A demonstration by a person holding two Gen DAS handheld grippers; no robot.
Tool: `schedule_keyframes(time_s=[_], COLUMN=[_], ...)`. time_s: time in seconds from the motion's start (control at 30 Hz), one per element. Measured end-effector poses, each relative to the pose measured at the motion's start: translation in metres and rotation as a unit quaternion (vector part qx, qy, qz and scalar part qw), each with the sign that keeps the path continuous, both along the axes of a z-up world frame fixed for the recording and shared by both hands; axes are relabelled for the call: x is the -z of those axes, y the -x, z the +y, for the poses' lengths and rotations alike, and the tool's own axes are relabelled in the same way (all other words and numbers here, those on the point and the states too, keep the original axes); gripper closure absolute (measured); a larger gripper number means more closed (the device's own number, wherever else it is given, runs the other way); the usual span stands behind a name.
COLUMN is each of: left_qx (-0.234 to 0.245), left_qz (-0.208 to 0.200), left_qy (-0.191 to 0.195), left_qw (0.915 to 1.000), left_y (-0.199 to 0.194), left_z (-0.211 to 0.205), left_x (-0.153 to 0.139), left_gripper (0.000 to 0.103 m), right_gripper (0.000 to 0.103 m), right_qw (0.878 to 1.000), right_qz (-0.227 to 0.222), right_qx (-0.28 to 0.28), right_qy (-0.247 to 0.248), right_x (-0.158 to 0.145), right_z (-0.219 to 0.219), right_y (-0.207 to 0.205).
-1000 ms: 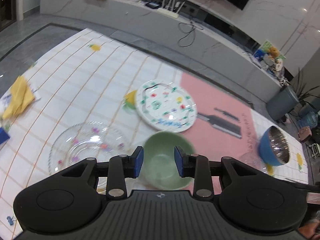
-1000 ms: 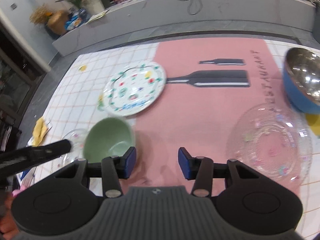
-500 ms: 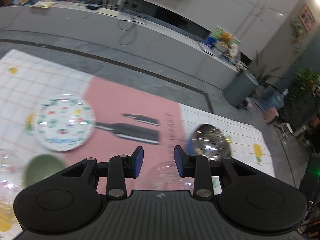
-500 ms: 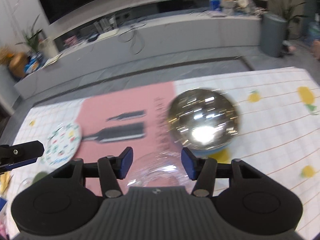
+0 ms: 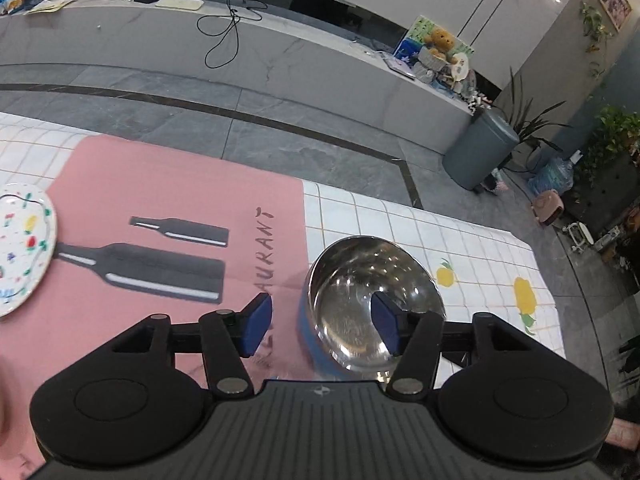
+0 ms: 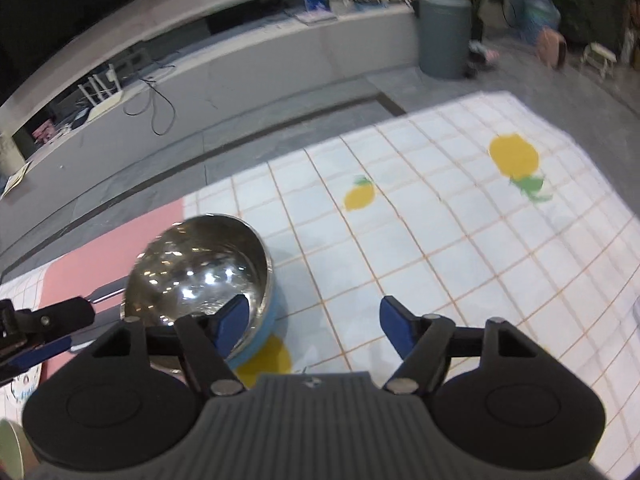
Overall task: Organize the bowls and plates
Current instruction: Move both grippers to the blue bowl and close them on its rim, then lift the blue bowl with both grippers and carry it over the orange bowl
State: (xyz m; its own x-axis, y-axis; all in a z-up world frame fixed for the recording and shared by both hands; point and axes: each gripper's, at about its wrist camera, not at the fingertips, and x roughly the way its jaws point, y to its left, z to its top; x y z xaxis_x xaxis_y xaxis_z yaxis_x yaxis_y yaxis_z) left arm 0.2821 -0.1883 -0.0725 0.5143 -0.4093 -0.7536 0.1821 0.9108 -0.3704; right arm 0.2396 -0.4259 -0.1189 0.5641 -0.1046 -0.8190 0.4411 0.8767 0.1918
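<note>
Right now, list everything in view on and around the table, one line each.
steel bowl: one, shiny inside, blue outside, at the pink mat's right edge
patterned plate: one, white with coloured marks, far left on the mat
pink mat: one, black bottle print
tablecloth: one, white grid with lemons
bin: one, grey, on the floor
teddy bear: one, brown, on the ledge
left hand-held gripper: black, blue pads, opening, straddling the bowl's near rim
right hand-held gripper: same, opening, nothing gripped
</note>
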Motion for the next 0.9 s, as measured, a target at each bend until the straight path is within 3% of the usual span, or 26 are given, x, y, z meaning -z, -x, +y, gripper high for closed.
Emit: schedule_keyframes(time_s=[0.27, 0.37, 0.53, 0.63, 0.73, 0.9], left_qx=[0.005, 0.009, 0.021, 0.022, 0.022, 0.024], left_qz=[0.005, 0.013, 0.019, 0.019, 0.021, 0.011], left_qy=[-0.036, -0.047, -0.049, -0.052, -0.063, -0.066], left_qw=[0.9993, 0.9987, 0.9984, 0.9982, 0.9976, 0.9974], left_y=[-0.02, -0.024, -0.028, -0.028, -0.026, -0.018], left_z=[-0.021, -0.025, -0.028, -0.03, -0.031, -0.031], left_x=[0.022, 0.027, 0.028, 0.027, 0.024, 0.013], left_gripper=[0.038, 0.041, 0.078, 0.09, 0.097, 0.097], right_gripper=[0.039, 0.051, 0.07, 0.085, 0.09, 0.091], right_qw=[1.0, 0.999, 0.999, 0.998, 0.998, 0.998], right_qz=[0.01, 0.009, 0.0, -0.005, -0.003, -0.002], right_qx=[-0.004, -0.007, -0.018, -0.024, -0.02, -0.013], right_qy=[-0.026, -0.036, -0.042, -0.057, -0.065, -0.068], right_x=[0.022, 0.027, 0.026, 0.025, 0.024, 0.02], right_z=[0.003, 0.003, 0.007, 0.008, 0.009, 0.009], right_y=[-0.018, -0.021, -0.023, -0.024, -0.024, -0.018])
